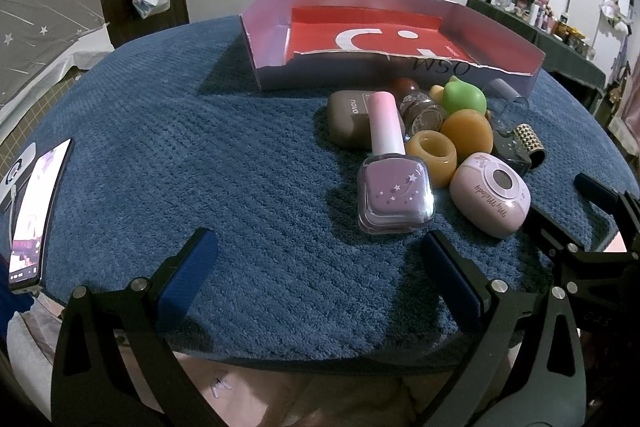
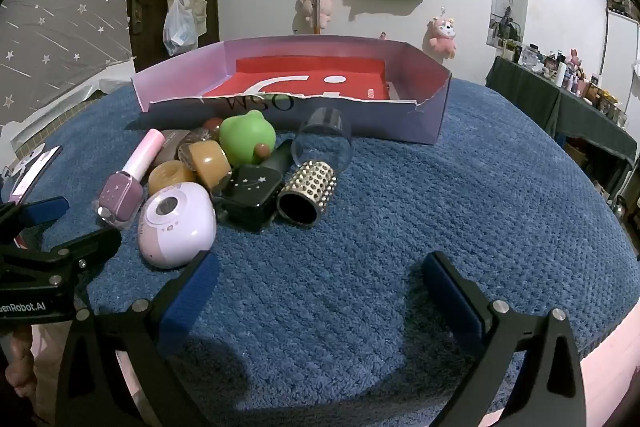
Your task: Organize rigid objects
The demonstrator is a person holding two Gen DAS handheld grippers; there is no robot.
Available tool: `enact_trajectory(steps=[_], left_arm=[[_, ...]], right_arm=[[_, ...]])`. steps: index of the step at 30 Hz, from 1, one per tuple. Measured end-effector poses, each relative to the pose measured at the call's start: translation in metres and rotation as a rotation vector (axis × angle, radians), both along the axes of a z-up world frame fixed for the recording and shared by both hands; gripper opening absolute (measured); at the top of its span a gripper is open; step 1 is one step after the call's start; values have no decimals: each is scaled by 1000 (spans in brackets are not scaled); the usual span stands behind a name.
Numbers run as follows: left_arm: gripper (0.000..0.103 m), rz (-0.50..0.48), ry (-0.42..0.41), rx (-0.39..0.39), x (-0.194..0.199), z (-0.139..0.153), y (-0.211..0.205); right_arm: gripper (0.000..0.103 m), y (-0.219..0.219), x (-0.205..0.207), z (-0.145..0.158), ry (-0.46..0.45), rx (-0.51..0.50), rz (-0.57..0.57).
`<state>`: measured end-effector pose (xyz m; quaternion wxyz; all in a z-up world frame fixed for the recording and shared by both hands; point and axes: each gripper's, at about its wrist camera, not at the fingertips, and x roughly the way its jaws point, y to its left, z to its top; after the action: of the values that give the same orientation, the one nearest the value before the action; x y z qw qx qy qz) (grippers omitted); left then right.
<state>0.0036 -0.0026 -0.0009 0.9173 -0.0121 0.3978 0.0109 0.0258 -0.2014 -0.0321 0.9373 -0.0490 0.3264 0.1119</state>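
Observation:
A pile of small rigid items lies on the blue mat in front of a lilac cardboard box with a red sheet inside. In the pile are a purple nail-polish bottle, a pink oval case, two amber rings, a green frog toy, a brown case, a black bottle, a studded metal cuff and a clear cup. My left gripper is open, just short of the nail-polish bottle. My right gripper is open over bare mat, near the pink case.
A lit phone lies at the mat's left edge. The lilac box has a torn front wall. Plush toys and bags hang on the white wall behind. A dark cluttered shelf stands at the far right.

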Motion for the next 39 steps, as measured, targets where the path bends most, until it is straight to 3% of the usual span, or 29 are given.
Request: enact_trajectory(steps=[39], left_arm=[[103, 4, 17, 0, 2, 4, 2]], right_arm=[[103, -5, 5, 5, 26, -1, 20]])
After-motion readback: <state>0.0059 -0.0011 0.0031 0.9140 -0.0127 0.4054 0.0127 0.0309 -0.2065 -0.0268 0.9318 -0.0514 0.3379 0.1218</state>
